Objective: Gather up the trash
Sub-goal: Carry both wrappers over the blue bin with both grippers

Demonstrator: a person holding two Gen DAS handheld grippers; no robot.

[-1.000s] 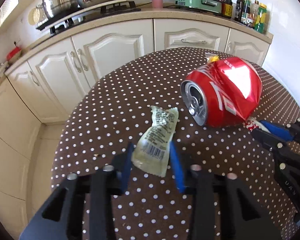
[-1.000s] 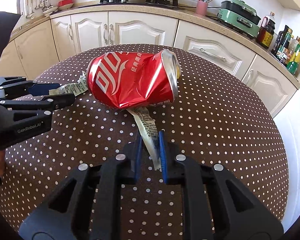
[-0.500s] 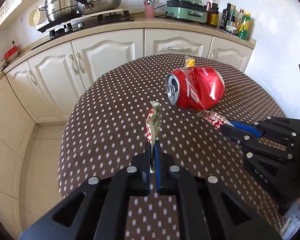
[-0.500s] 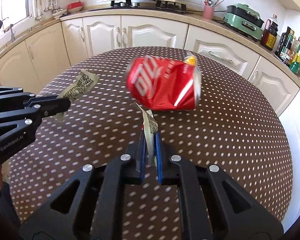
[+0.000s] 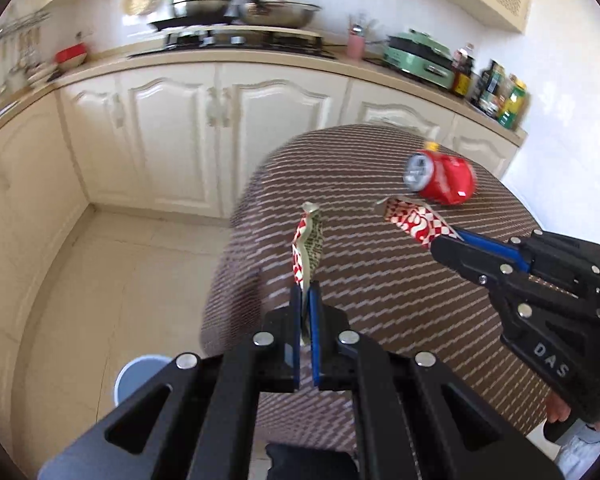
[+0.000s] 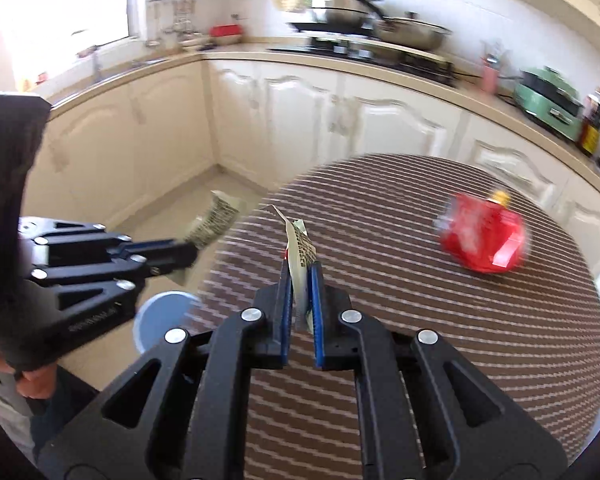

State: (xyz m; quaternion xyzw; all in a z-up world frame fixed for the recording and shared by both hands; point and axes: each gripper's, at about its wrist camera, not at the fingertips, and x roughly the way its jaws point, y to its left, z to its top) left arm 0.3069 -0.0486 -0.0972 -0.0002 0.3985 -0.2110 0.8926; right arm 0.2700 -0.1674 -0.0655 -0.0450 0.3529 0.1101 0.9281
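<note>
A: What is the biggest thing here?
B: The cabinets [image 5: 236,136] along the wall. On the counter I see a stove with pans [image 5: 276,14], a pink cup [image 5: 355,46], a green cooker [image 5: 418,58] and some bottles [image 5: 500,94].
A: And nearer?
B: The round table [image 5: 380,280], brown with white dots, blurred into stripes. On its far side lies a crushed red can [image 5: 444,178] on its side, with something small and yellow just behind it.
A: Something on the floor?
B: A blue bin [image 6: 162,320], below the table edge, near the left gripper.
A: Tell me about the grippers.
B: The left gripper [image 5: 306,308] is lifted above the table edge. Its blue pads are pressed together on a wrapper [image 5: 308,240], which stands up from the tips, red and white on one face and printed on the other.
A: And the right one?
B: The right gripper [image 6: 300,292] is also clamped on a second wrapper [image 6: 298,246], a thin strip that sticks up over the table. In the left view its other face shows a red and white pattern.
A: Do the two wrappers touch?
B: No, they are apart, and both are off the table. The can is well apart from both grippers.
</note>
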